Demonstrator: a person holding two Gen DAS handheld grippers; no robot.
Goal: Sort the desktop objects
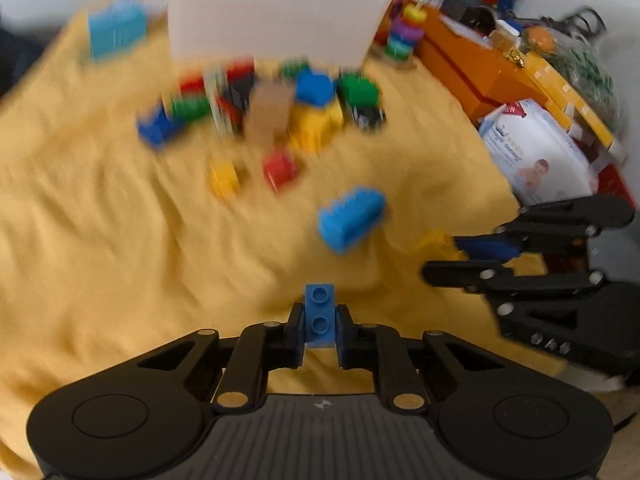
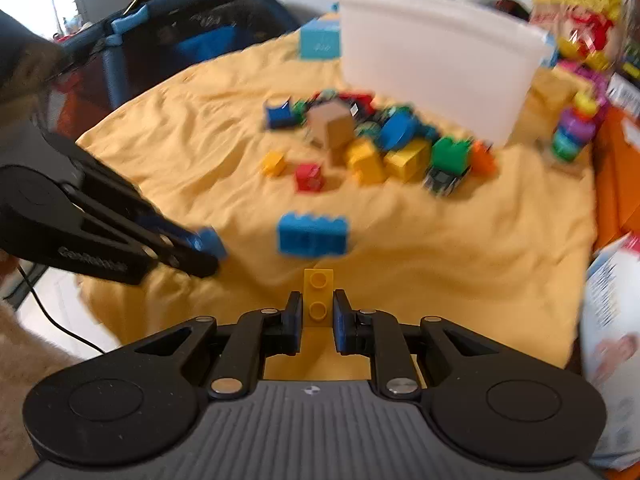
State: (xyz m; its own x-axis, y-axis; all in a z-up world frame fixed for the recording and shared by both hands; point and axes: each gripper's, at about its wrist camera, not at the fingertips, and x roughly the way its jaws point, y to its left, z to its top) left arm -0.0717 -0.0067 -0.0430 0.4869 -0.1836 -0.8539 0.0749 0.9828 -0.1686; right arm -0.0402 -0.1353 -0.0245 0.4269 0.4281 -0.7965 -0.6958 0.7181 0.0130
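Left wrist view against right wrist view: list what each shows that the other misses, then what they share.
Only the left wrist view shows the small blue brick head-on between the left gripper fingers, and the orange boxes along the right edge. Only the right wrist view shows the small yellow brick clamped in the right gripper, and the dark blue-trimmed mesh frame beyond the cloth. Both show the yellow cloth, the white bin, the pile of bricks before it, and the lone large blue brick.
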